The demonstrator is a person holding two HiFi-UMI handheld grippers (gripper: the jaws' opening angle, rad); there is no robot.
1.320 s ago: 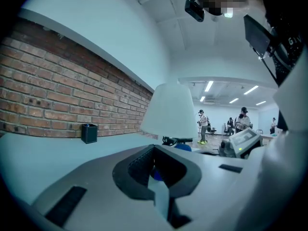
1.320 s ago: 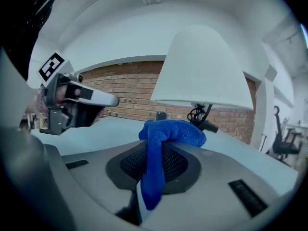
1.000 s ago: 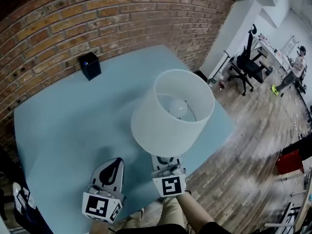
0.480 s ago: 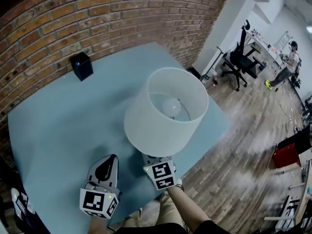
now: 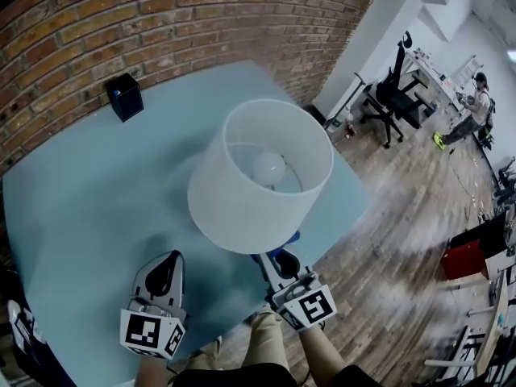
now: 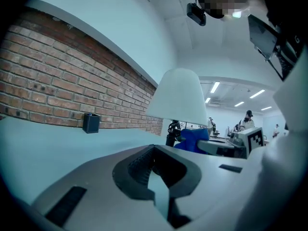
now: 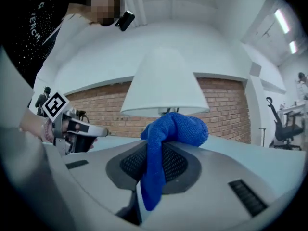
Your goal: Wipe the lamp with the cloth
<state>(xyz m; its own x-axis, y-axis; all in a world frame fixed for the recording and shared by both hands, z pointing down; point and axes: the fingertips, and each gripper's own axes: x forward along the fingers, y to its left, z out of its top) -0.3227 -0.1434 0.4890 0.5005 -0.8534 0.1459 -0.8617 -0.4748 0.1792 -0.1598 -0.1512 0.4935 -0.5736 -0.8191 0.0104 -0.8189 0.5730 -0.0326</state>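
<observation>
Brick wall [image 5: 161, 22], wooden floor [image 5: 403, 216], blue table [image 5: 89, 200], lamp [image 5: 258, 180], cloth [image 7: 175, 129] in right tool [image 7: 150, 170]

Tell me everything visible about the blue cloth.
The blue cloth is a soft, nubby, towel-like fabric, bunched into a rounded wad. The right gripper is shut on it: a strip hangs pinched between the jaws, the wad bulging past their tips. It sits just below the lamp shade; whether it touches is unclear.
</observation>
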